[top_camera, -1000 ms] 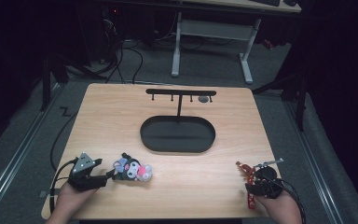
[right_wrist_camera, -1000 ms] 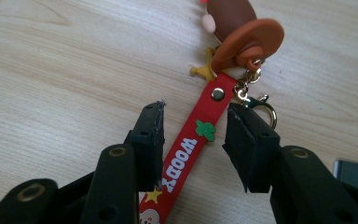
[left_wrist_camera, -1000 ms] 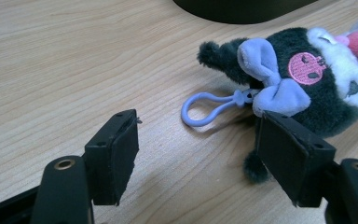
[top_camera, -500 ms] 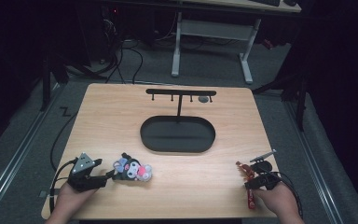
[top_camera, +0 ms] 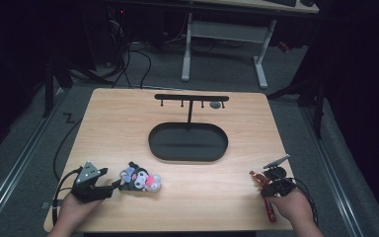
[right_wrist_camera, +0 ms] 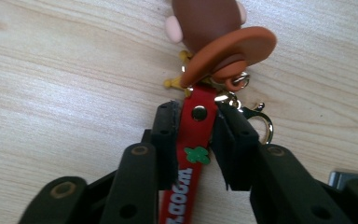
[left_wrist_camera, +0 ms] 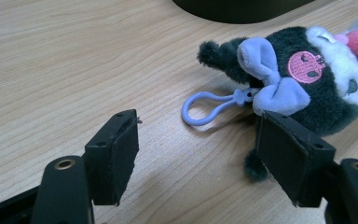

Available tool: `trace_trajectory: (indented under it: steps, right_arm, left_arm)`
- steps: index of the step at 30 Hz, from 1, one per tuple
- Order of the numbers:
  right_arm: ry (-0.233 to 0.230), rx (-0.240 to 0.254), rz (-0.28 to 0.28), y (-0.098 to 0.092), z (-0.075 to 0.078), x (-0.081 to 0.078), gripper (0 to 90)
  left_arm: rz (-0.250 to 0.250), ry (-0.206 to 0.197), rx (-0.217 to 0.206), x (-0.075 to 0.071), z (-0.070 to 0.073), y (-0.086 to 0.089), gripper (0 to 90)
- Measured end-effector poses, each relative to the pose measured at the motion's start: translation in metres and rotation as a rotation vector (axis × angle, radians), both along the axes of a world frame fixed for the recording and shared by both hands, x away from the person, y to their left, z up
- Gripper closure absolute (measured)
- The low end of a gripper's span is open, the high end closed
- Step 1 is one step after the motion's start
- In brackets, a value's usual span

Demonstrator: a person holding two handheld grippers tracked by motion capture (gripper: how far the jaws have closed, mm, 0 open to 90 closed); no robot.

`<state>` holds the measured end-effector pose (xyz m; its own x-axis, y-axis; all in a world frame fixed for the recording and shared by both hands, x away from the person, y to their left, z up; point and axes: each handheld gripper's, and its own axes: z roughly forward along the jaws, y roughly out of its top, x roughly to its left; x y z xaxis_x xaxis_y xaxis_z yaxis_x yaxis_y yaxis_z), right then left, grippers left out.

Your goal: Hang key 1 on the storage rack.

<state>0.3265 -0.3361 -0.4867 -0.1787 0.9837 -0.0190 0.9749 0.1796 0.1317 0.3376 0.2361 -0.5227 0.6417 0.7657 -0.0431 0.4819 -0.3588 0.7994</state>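
Our right claw (right_wrist_camera: 193,135) has just been closing, and now it is pinched on the flat red rubber strap (right_wrist_camera: 192,154) of a keychain with a brown cowboy-hat figure (right_wrist_camera: 219,37) on its end. The keychain lies on the light wooden tabletop (top_camera: 128,123), near the right edge, close to us. The strap looks light and bendy, so the figure may swing when we lift it. Holding the strap just under its gold clasp (right_wrist_camera: 261,122) seems a good spot.

Our left claw (left_wrist_camera: 196,154) is wide apart and holds nothing. It sits low, just by the small black plush toy with a purple bow (left_wrist_camera: 303,79). The toy looks soft and squishy and very light. Its thin purple plastic loop (left_wrist_camera: 209,103) lies flat between the claw's sides, and we think that is the best place to grab.

Behind them stands a black rack with hooks (top_camera: 191,98) on an oval base.
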Motion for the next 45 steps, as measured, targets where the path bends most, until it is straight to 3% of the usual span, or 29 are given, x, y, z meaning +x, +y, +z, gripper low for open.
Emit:
trace_trajectory:
  steps: [15,26,28,36,45]
  right_arm:
    - [-0.020,0.011,0.061,-0.003,0.000,-0.003,75.0]
    - [-0.023,0.009,0.073,-0.003,0.000,-0.003,75.0]
    - [-0.019,0.019,0.097,0.000,0.003,-0.003,75.1]
    - [-0.095,0.058,0.159,0.017,0.046,-0.002,75.1]
    - [-0.145,0.017,0.223,0.035,0.085,0.003,75.1]
  left_arm:
    - [-0.003,0.001,0.002,0.000,0.000,-0.001,29.8]
    - [-0.003,0.007,-0.001,-0.001,-0.001,-0.001,29.9]
    - [-0.003,0.008,-0.003,-0.001,-0.001,-0.001,29.9]
    - [-0.008,0.006,0.001,-0.001,-0.001,-0.003,29.9]
    - [-0.010,0.008,0.001,-0.001,-0.001,-0.002,29.8]
